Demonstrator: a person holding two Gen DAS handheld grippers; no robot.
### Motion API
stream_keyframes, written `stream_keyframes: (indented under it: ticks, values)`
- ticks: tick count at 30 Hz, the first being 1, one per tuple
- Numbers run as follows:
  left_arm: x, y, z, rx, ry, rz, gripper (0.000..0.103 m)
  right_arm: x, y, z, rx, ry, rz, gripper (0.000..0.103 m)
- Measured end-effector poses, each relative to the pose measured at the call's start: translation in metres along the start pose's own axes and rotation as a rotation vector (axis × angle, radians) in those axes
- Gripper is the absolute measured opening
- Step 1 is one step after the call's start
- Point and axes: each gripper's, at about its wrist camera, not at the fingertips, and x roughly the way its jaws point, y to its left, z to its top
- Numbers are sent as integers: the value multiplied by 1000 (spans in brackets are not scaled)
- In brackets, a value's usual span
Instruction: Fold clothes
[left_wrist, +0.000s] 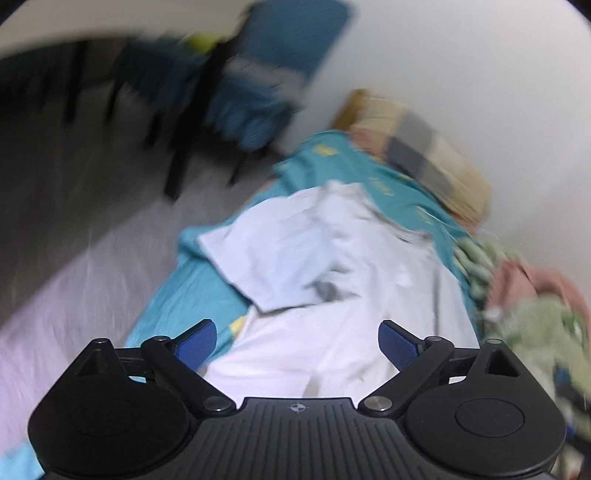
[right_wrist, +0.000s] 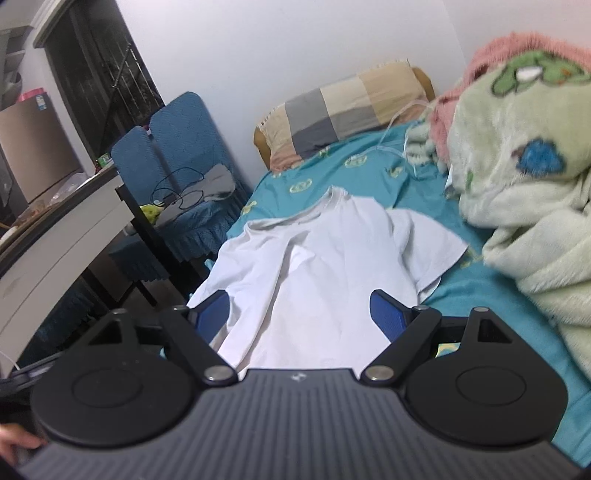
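A white T-shirt (right_wrist: 325, 266) lies spread on the teal bed sheet (right_wrist: 476, 291), collar toward the pillow, one sleeve folded across its chest. In the blurred left wrist view the same T-shirt (left_wrist: 332, 266) lies ahead with the sleeve flap turned over. My left gripper (left_wrist: 297, 345) hovers over the shirt's lower part, open, with nothing between its blue pads. Above the shirt's hem my right gripper (right_wrist: 299, 317) also stands open and holds nothing.
A plaid pillow (right_wrist: 351, 107) lies at the head of the bed. A green and pink plush blanket (right_wrist: 524, 184) is heaped on the right side. Left of the bed stand a blue covered chair (right_wrist: 184, 155) and a white desk (right_wrist: 62, 236). A hand shows at the bottom left (right_wrist: 18, 441).
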Motion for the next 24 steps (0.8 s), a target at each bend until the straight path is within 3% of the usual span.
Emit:
stream_keyframes:
  ticks: [5,11,16,18,24]
  values:
    - [54,33,25,-133,26,70,86,20,-5,-1,54,28,30,84]
    - [111,59,39,-233,25,46,73,56,-20,-2,134,71,38,84]
    - [143,49,41,-188,-9,50,49,82,-35,-2,183,91,26,84]
    - [148,39,41,-132,-19,72,12,91,-40,-2,200,102,19,84]
    - [123,12,56,-40,-115,99,3,92,-43,-5,222,117,22,84]
